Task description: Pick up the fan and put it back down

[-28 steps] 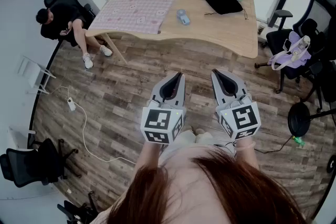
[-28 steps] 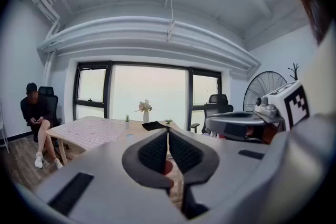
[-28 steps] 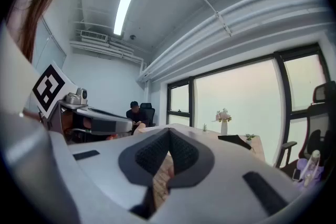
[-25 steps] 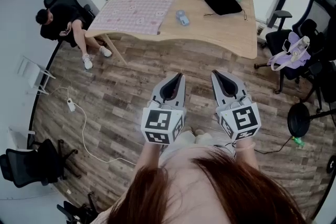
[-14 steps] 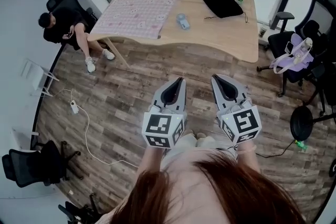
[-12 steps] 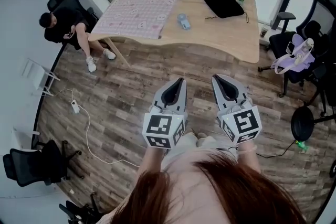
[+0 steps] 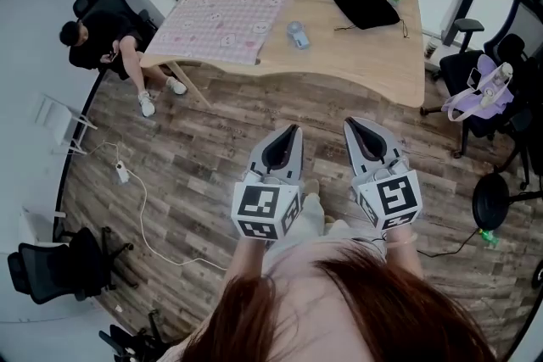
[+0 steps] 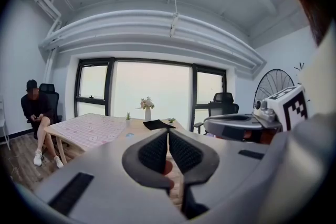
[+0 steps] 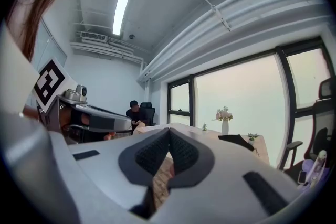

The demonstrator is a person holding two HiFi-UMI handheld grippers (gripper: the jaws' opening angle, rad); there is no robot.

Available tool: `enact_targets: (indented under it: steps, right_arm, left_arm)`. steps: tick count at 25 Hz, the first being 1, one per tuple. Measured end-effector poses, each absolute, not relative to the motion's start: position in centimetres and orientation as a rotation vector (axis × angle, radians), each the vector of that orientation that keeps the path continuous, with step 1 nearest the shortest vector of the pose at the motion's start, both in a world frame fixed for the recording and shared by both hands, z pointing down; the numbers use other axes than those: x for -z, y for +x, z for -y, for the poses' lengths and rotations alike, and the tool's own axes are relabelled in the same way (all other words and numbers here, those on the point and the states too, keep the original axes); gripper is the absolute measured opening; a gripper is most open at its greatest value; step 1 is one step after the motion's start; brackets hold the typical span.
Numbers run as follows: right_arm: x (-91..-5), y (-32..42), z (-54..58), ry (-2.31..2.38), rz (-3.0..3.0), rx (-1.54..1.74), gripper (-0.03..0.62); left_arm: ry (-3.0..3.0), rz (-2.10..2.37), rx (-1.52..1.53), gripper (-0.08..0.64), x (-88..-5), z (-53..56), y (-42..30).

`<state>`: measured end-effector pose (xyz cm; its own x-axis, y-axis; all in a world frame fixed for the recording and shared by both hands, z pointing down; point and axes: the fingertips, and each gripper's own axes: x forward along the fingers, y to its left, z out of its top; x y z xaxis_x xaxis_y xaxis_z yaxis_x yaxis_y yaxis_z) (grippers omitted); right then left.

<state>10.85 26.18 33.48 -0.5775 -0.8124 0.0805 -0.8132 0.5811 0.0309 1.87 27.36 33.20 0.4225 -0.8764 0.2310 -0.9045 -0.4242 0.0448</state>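
Table (image 7: 356,55) nearer; left tool (image 7: 291,132), right tool (image 7: 353,125) closed

Small bluish item (image 7: 296,33) on table (image 7: 365,59), far ahead of left gripper (image 7: 294,130): too small to identify, shape unclear.

1. No word, brand name or number can be read in any of the views.
2. The marker cube (image 7: 265,212) of the left gripper (image 7: 294,129) bears black-and-white square code patterns on its top and side faces. They are blocky coded shapes, not letters.
3. The marker cube (image 7: 390,201) of the right gripper (image 7: 348,121) bears the same kind of square code patterns, each different from the others.
4. The right gripper view shows one such pattern on the left gripper's cube, and the left gripper view shows one on the right gripper's cube.
5. The pink checked tablecloth (image 7: 225,13) carries small printed motifs, too small to make out.
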Motion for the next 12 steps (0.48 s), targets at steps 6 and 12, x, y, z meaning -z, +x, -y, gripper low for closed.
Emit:
enact_targets:
  steps: [6, 12]
  right_arm:
    - [-33.7, 10.2, -22.9, 1.403, 2.708, 0.024, 0.000]
    - [-33.8, 9.4, -19.1, 1.414, 2.693, 0.017, 0.000]
  left_arm:
    - [2.514, 1.579, -0.247, 0.014, -33.3, -23.8, 1.4]
    - [2.528, 1.556, -0.258, 0.014, -33.6, -19.9, 0.8]
